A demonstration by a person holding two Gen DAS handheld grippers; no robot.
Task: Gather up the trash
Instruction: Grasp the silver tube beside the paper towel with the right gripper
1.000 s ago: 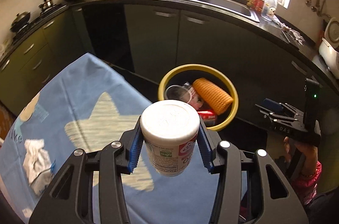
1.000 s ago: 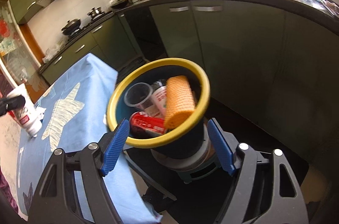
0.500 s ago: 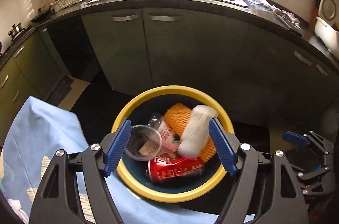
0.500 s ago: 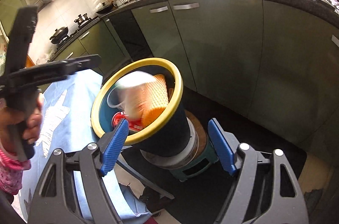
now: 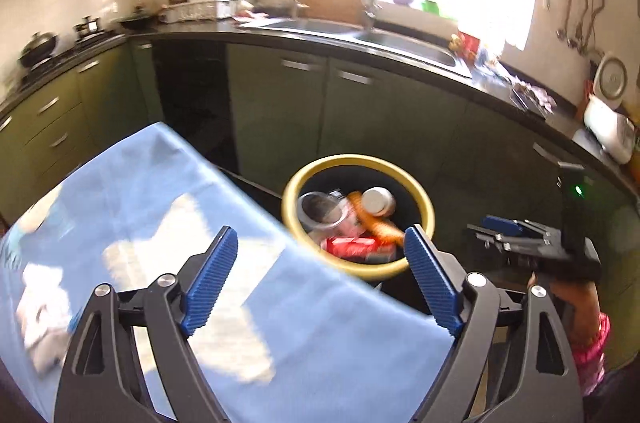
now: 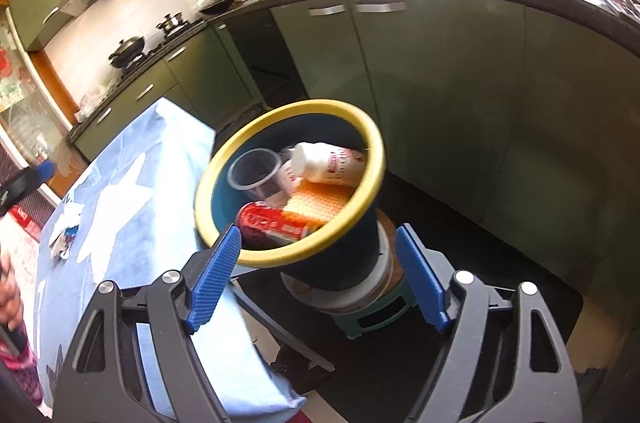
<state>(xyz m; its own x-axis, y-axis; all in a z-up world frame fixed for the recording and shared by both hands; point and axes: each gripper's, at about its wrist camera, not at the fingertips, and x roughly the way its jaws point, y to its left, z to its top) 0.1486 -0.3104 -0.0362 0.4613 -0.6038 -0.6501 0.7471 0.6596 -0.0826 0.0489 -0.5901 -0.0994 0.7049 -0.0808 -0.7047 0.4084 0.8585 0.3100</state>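
Kitchen scene, slightly blurred in the left wrist view. Across the upper half of both frames, a dark countertop (image 5: 400, 51) curving over green cabinets (image 6: 440, 71), with a steel sink (image 5: 404, 41) under a bright window at upper centre and a stove with a black pot (image 6: 127, 47) at middle left. Lower left of both frames filled by a table under a blue cloth (image 5: 160, 207) printed with pale stars, carrying crumpled white tissue (image 5: 38, 319) at its far left edge. Just off the cloth's right-hand edge, at frame centre, a dark bin with a yellow rim (image 6: 294, 263), perched on a small teal stool (image 6: 376, 319) on the dark floor. Inside the bin, piled together: a white plastic bottle (image 6: 326, 165) with a red label lying on its side on top, an orange foam net (image 6: 316, 201) beneath it, a clear plastic cup (image 6: 256, 169) at left, and a red drink can (image 6: 272, 225) at the front. Left gripper (image 5: 320, 279) at the bottom of its view, blue ribbed pads spread wide apart with nothing between them, hanging over the cloth's edge with the bin just beyond. Right gripper (image 6: 318, 279) likewise spread wide and empty, its pads framing the bin's near rim without visible contact; also seen at the middle right of the left wrist view, held by a hand (image 5: 576, 307) in a pink sleeve.
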